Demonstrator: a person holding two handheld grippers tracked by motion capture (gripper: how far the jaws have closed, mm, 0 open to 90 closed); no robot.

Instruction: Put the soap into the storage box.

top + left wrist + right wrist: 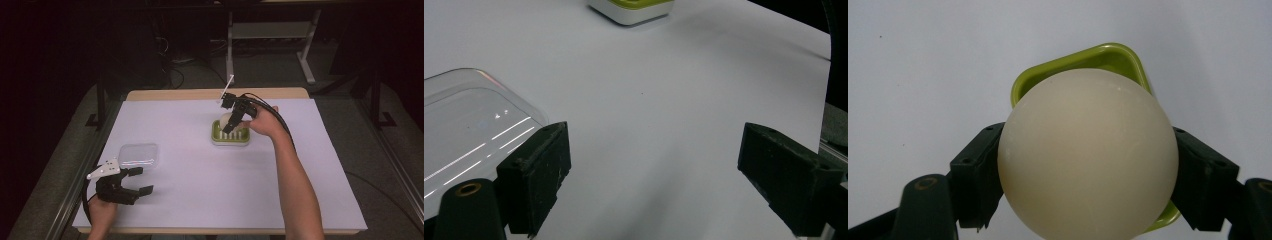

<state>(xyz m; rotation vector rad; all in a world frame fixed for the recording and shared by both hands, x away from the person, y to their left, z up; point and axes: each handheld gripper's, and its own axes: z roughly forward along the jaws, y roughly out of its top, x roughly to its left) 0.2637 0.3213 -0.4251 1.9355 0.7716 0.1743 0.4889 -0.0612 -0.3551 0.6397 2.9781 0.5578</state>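
Observation:
A cream egg-shaped ball (pixel 1088 150) sits between the two jaws of my right gripper (pixel 1088 185), which is shut on it just above a green and white dish (pixel 1103 57). From the high view, the right gripper (pixel 231 122) points down at the dish (pixel 217 136) near the table's middle, with the ball (pixel 224 120) at its tip. My left gripper (pixel 141 181) rests open at the front left, its jaws wide apart over bare white paper (pixel 654 175). A clear plastic lid (pixel 138 154) lies just beyond it, and the lid (pixel 464 135) shows beside the left jaw.
White paper (pixel 200 180) covers the table. The dish's corner (pixel 631 10) appears far off in the left gripper view. Dark floor, cables and a desk frame (pixel 270 35) lie beyond the far edge.

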